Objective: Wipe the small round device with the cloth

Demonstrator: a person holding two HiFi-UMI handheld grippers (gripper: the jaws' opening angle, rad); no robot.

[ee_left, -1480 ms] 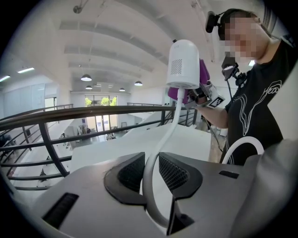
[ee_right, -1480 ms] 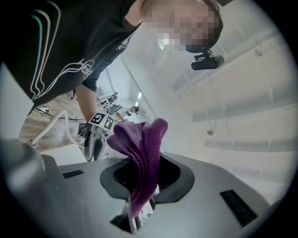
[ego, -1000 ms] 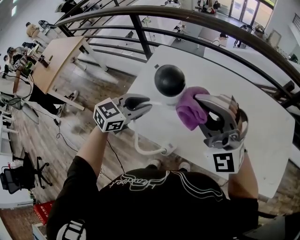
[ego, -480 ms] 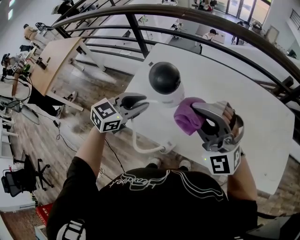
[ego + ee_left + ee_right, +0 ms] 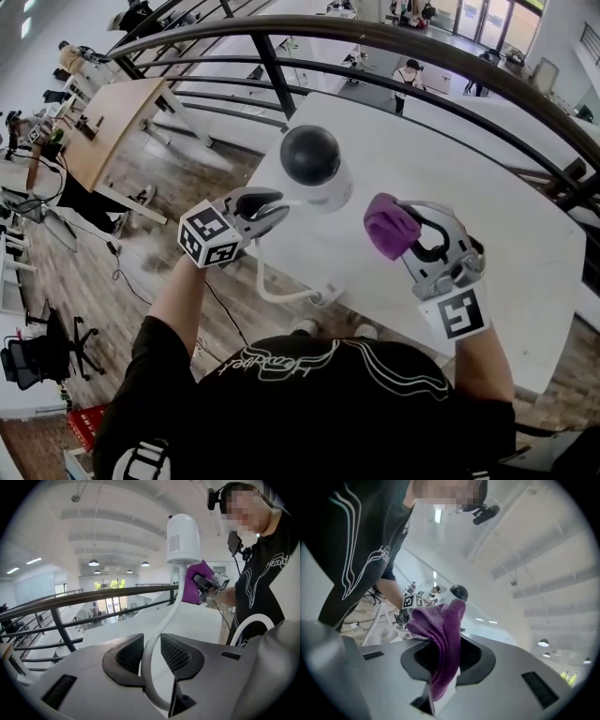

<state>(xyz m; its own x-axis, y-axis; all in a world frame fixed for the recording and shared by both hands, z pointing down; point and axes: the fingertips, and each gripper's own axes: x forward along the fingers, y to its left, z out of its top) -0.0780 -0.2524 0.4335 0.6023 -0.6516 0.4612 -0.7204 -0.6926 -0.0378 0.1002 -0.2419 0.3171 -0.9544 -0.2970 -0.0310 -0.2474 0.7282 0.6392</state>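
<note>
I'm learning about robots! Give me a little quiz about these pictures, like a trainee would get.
1. What does the right claw grip? A) a purple cloth B) a white cable C) nothing
2. True or false: the round device lies on the floor.
3. What colour is the device's dome?

Key: 1 A. 2 False, it stands on the white table. 3 Black.
</note>
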